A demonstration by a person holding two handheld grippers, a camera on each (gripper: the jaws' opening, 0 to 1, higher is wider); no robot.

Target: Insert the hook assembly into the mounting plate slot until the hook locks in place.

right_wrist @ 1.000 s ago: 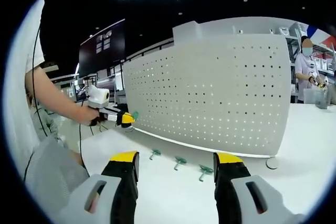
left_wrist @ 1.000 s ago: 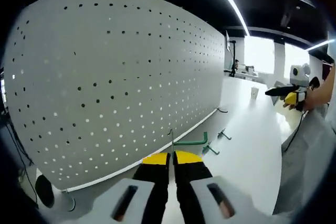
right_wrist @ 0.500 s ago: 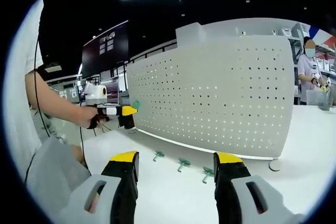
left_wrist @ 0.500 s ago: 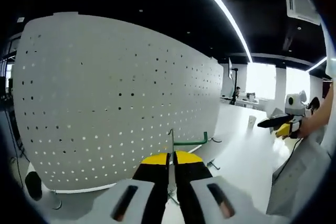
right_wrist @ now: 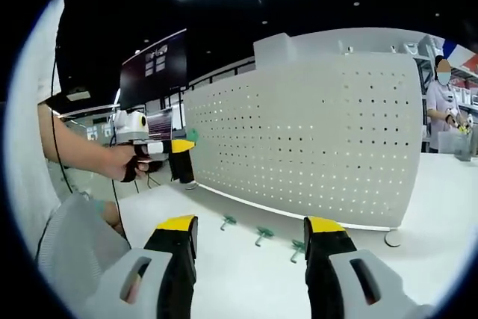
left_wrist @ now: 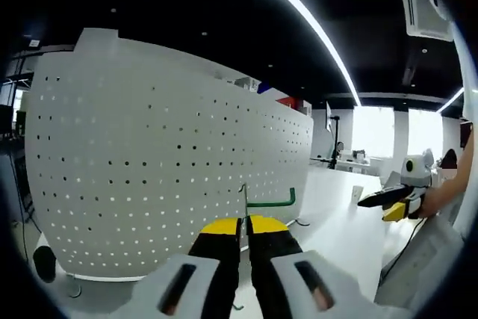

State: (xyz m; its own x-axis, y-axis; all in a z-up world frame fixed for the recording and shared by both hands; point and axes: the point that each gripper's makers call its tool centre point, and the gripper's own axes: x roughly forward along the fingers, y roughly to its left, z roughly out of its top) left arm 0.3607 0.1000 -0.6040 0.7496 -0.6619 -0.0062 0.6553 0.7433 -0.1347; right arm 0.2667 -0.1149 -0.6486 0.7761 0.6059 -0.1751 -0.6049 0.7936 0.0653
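My left gripper (left_wrist: 244, 223) is shut on a green hook (left_wrist: 270, 202), whose metal stem stands up between the yellow-tipped jaws and whose arm points right. It hangs in front of the white perforated mounting plate (left_wrist: 164, 162), apart from it. In the right gripper view the left gripper (right_wrist: 176, 147) is held by a hand near the plate's left end, with the green hook (right_wrist: 193, 137) at its tip. My right gripper (right_wrist: 250, 223) stands open with nothing between its jaws, facing the plate (right_wrist: 321, 140). The right gripper (left_wrist: 390, 203) also shows at the far right of the left gripper view.
Three spare green hooks (right_wrist: 261, 234) lie on the white table (right_wrist: 224, 267) before the plate's foot. A person (right_wrist: 442, 106) stands at the back right. A dark screen (right_wrist: 153, 69) hangs behind the plate's left end. A sleeve (right_wrist: 71, 252) fills the lower left.
The left gripper has risen with the hook, from near the plate's base to about mid height. The right gripper has stayed open and nearly still.
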